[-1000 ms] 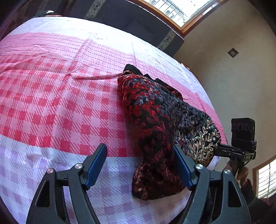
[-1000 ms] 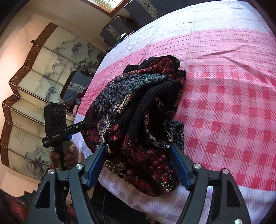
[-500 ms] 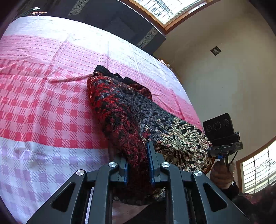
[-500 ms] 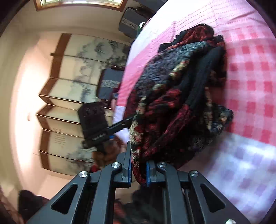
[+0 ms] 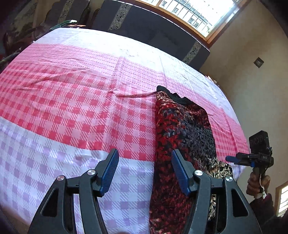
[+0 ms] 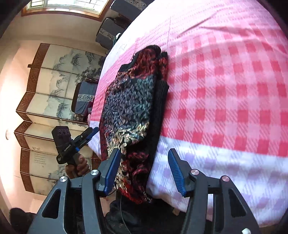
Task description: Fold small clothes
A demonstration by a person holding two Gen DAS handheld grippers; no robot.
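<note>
A red, black and beige patterned knit garment (image 5: 181, 126) lies folded in a long strip on the pink checked tablecloth (image 5: 72, 100), with its near end hanging over the table's edge. My left gripper (image 5: 144, 167) hovers over that near end with its jaws opening; only the garment's left edge lies between them and no pad presses on it. In the right wrist view the garment (image 6: 133, 108) runs away from my right gripper (image 6: 144, 165), whose jaws are also opening around the hanging end without gripping it. Each gripper shows in the other's view, held in a hand (image 5: 255, 185).
Dark upholstered seats with patterned trim (image 5: 144, 27) line the table's far side under a window (image 5: 189, 10). A painted folding screen (image 6: 45, 81) and a chair (image 6: 84, 97) stand beyond the table's edge. Bare tablecloth (image 6: 225, 90) stretches beside the garment.
One second ago both grippers stood open around the crumpled garment; half a second ago both were shut on its near end. Now both have let go, and it lies flatter and straighter.
</note>
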